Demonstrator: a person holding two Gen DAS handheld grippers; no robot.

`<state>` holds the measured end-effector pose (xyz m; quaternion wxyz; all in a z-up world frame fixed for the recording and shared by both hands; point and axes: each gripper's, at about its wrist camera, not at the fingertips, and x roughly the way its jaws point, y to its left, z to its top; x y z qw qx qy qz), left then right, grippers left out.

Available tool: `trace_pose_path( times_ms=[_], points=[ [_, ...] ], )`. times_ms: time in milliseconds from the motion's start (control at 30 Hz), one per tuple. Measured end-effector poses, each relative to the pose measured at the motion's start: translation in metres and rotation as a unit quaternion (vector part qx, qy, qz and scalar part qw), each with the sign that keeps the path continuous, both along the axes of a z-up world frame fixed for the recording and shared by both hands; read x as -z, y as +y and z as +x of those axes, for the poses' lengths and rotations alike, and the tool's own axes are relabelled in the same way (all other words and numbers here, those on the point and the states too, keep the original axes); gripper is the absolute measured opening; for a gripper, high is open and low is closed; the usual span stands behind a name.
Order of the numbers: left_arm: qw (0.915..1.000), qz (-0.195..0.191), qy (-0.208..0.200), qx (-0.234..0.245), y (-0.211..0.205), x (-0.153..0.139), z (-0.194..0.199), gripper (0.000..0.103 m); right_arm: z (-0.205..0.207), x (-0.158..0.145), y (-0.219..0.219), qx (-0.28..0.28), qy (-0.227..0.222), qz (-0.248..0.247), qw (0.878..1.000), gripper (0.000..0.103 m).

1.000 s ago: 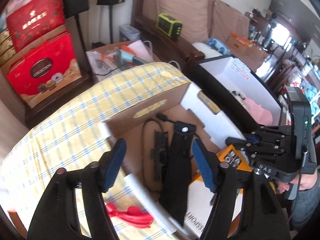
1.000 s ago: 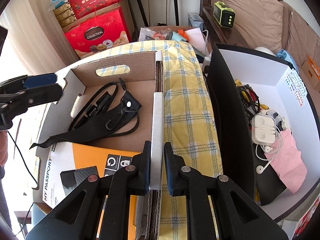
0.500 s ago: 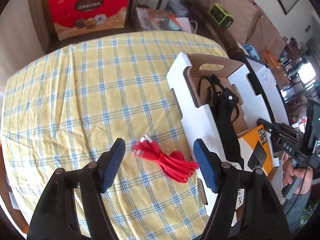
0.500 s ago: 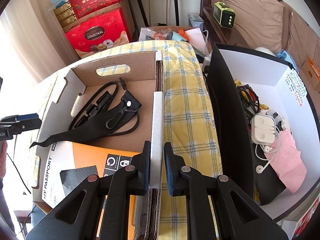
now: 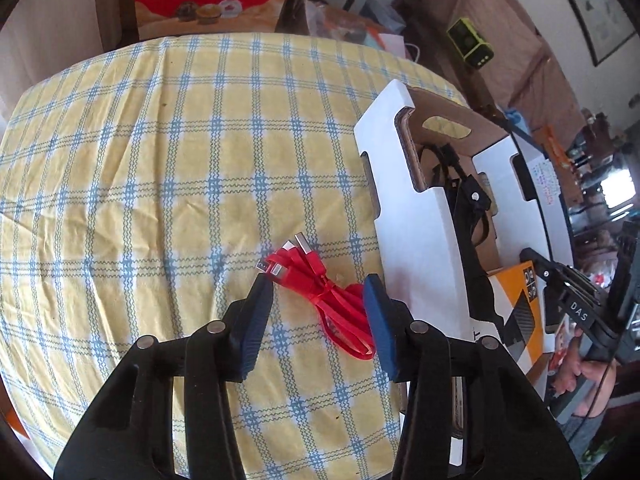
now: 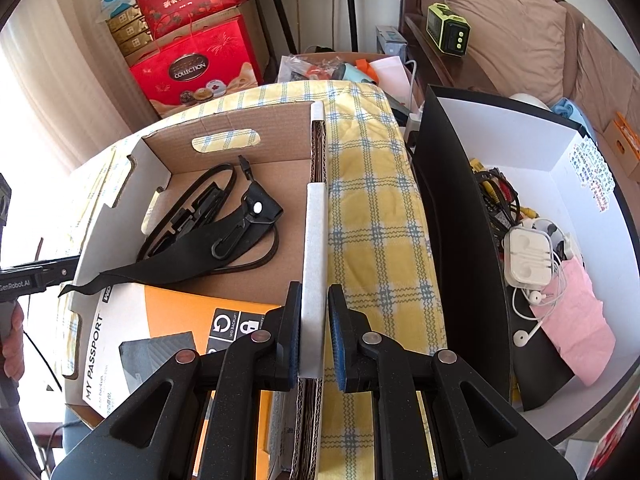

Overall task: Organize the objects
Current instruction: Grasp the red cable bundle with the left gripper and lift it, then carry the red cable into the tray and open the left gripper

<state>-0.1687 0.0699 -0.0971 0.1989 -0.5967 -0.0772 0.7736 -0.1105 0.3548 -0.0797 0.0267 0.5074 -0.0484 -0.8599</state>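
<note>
A bundled red cable (image 5: 320, 280) lies on the yellow checked tablecloth (image 5: 160, 160), just left of the cardboard box (image 5: 412, 220). My left gripper (image 5: 316, 286) points down over it with the cable between its blue pads. The jaws are closing and the pads do not visibly press the cable. My right gripper (image 6: 314, 300) is shut on the box's right wall (image 6: 316, 220). Inside the box lie a black strap (image 6: 224, 232) and an orange and white hard-drive box (image 6: 160, 320). The left gripper's tip (image 6: 40, 276) shows at the left edge of the right wrist view.
A black and white box (image 6: 540, 140) to the right holds white earphones, cables and a pink cloth. Red gift boxes (image 6: 192, 64) stand behind the table. A green device (image 6: 446, 34) sits on a wooden ledge beside sofa cushions. A person's hand holds each gripper.
My left gripper swung from above the cardboard box out to the left, came down over the red cable, and its jaws narrowed. The right gripper kept its hold on the box wall.
</note>
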Motion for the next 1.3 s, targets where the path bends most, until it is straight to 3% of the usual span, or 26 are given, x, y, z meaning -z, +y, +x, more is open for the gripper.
trace_pose_path(
  times_ms=[67,233,367,500,533,1033,1300],
  points=[
    [1.0000,-0.002,0.002,-0.005,0.002,0.001,-0.001,0.037,0.000,0.000,0.000,-0.001,0.000,0.001,1.000,0.012],
    [0.9998,0.012,-0.003,-0.018,0.007,0.009,-0.002,0.034,0.000,0.000,0.001,-0.001,0.000,0.001,1.000,0.013],
    [0.9996,0.015,0.012,-0.019,0.007,0.005,-0.001,0.018,0.000,0.000,0.001,-0.001,0.000,0.001,1.000,0.013],
    [0.9994,0.015,0.029,-0.013,0.005,-0.008,0.000,0.014,0.000,0.000,0.001,-0.001,0.000,0.001,1.000,0.013],
    [0.9992,0.016,0.034,-0.011,0.004,-0.011,0.000,0.007,0.000,0.000,0.001,-0.001,0.000,0.001,1.000,0.013],
    [0.9975,0.025,0.065,-0.014,0.007,-0.043,-0.005,0.005,0.000,0.000,0.000,0.000,0.000,0.000,1.000,0.013],
    [0.9917,0.035,0.124,-0.002,0.013,-0.093,0.003,0.005,0.002,-0.001,-0.002,0.000,0.000,0.003,1.000,0.013]
  ],
)
